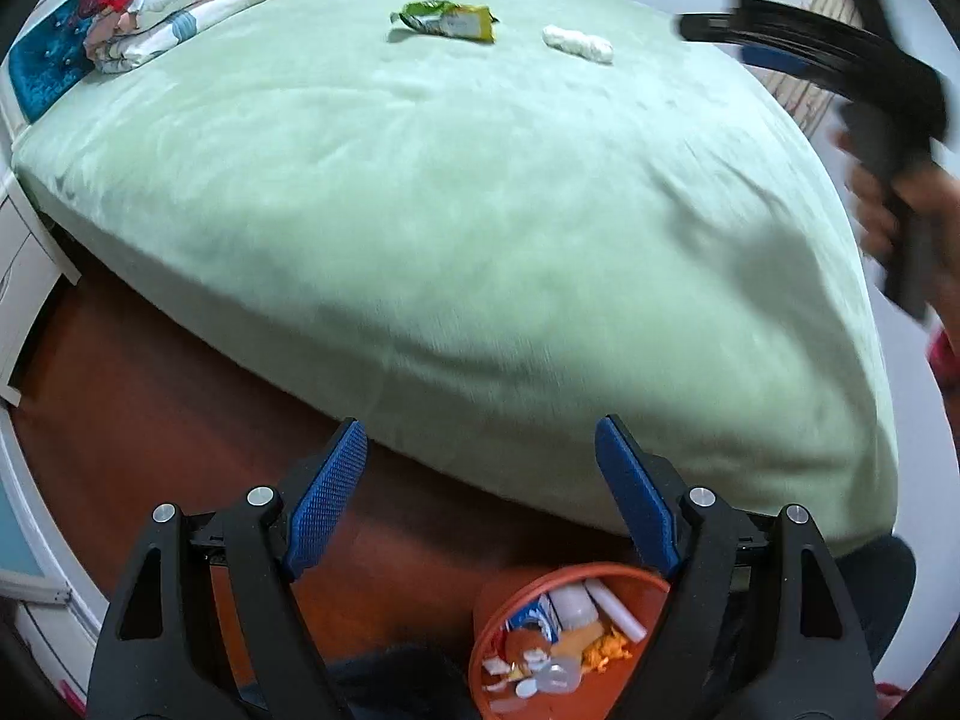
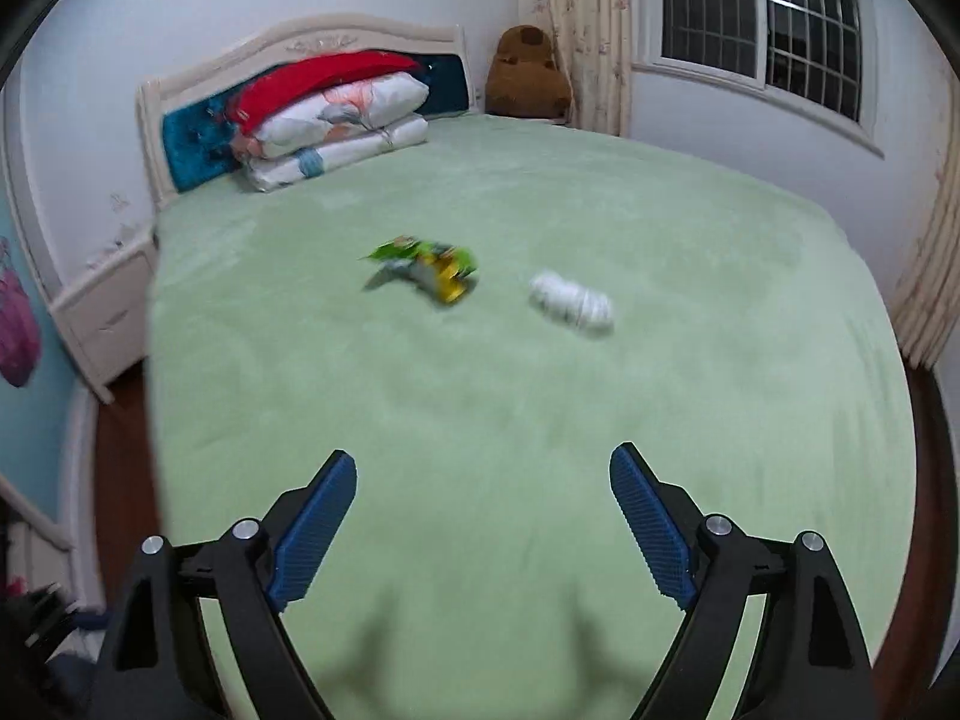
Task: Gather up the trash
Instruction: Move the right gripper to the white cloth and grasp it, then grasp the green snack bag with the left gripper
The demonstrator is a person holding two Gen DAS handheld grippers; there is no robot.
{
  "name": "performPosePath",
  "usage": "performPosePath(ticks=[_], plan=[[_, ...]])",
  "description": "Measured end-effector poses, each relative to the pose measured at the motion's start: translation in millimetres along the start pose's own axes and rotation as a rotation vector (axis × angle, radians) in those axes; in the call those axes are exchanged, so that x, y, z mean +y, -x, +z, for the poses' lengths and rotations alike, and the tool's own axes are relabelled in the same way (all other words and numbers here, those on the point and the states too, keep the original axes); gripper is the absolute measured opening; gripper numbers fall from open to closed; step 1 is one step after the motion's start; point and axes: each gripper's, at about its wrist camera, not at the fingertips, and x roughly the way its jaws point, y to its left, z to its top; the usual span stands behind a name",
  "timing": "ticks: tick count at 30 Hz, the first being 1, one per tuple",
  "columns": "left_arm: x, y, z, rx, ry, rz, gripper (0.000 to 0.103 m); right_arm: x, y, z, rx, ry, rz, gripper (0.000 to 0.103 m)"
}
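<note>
A wide bed with a pale green plush cover (image 2: pixel 540 408) fills most of both views. At its head, in the upper left of the right wrist frame, a cream carved headboard with a blue tufted panel (image 2: pixel 198 138) backs a stack of folded floral quilts topped by a red one (image 2: pixel 336 120). A brown plush toy (image 2: pixel 525 72) sits in the far corner beside a flowered curtain (image 2: pixel 591 30). The reddish-brown wooden floor (image 1: pixel 150 390) shows along the lower left of the left wrist frame.

At the bottom centre of that frame stands a round orange waste bin (image 1: pixel 651 591) holding wrappers, white scraps and a paper roll; it lies just below and between the left gripper (image 1: pixel 480 462), whose blue-padded jaws stand spread with nothing between them.

The right gripper (image 2: pixel 483 492) hovers over the near part of the bed, jaws likewise released and empty. Well ahead of it, at mid-frame, lie a crumpled green and yellow snack wrapper (image 2: pixel 426 270) and, to its right and apart from it, a wadded white tissue (image 2: pixel 570 303). In the left wrist view, both pieces sit far up the frame.
</note>
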Motion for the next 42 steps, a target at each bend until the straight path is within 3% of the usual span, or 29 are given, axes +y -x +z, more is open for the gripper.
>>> performPosePath(ticks=[5, 12, 15, 16, 17, 20, 25, 28, 35, 42], plan=[[16.7, -10.0, 41.5, -0.027, 0.039, 0.026, 0.077, -20.7, -106.6, 61.5, 0.067, 0.063, -0.092, 0.085], [43.3, -13.4, 79.0, -0.063, 0.103, 0.062, 0.077, -40.2, -214.9, 83.1, 0.254, 0.079, -0.212, 0.084], [52.8, -18.1, 90.1, -0.067, 0.131, 0.070, 0.077, -51.9, -231.1, 84.4, 0.290, 0.028, -0.156, 0.072], [54.6, -21.8, 92.5, -0.067, 0.136, 0.071, 0.077, -54.9, -233.4, 85.1, 0.298, 0.000, -0.118, 0.059], [56.5, -23.4, 94.7, -0.065, 0.141, 0.073, 0.077, -55.2, -232.0, 85.1, 0.294, -0.005, -0.108, 0.050], [61.8, -26.3, 99.7, -0.070, 0.156, 0.070, 0.077, -47.2, -224.8, 82.4, 0.271, 0.046, -0.123, 0.040], [61.4, -27.7, 112.4, -0.089, 0.162, 0.057, 0.077, -47.6, -186.8, 77.0, 0.191, 0.019, -0.067, 0.036], [59.4, -30.8, 128.2, -0.100, 0.167, 0.024, 0.077, -52.1, -140.6, 65.7, 0.131, -0.002, -0.005, 0.036], [59.8, -59.3, 214.9, -0.170, 0.261, -0.157, 0.077, -49.3, -35.7, 27.0, 0.047, 0.016, 0.082, 0.036], [59.9, -118.5, 308.2, -0.205, 0.376, -0.184, 0.077, -44.2, 28.9, -13.2, 0.013, 0.025, 0.132, 0.037]])
